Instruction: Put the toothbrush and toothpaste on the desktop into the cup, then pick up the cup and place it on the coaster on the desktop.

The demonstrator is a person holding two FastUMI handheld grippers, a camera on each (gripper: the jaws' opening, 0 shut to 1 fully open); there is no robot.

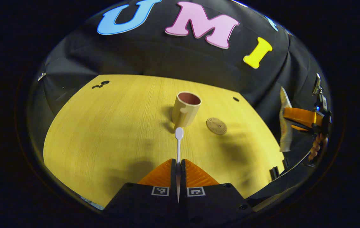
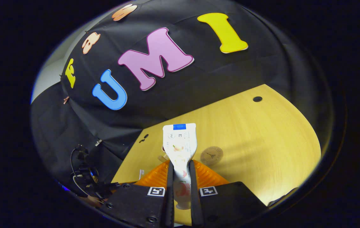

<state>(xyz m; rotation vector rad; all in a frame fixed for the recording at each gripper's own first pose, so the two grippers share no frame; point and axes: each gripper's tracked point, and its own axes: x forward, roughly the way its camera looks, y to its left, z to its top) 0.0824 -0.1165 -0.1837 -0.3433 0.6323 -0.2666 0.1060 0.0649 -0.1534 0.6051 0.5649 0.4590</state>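
In the left gripper view, the left gripper is hanging above the near part of a yellow wooden desk. Its two fingers are pressing together on the handle of a white toothbrush, which is pointing straight ahead with its head toward a cup. The cup is standing upright toward the back of the desk, well in from every edge, and it is beige outside and reddish inside. A round brown coaster is lying flat just to the right of the cup, apart from it. Bare wood is stretching wide to the left, up to the curved left edge. Off the desk's right edge, the right gripper is holding a pale tube of toothpaste in the air, with fingers of a hand curling below it.

In the right gripper view, the right gripper is clamping the toothpaste between both fingers, and the tube is standing up away from the camera, its flat end topmost. The coaster is lying on the desk just right of the tube. Open wood is running on to the right edge and the far corner. The cup is largely hidden behind the tube.
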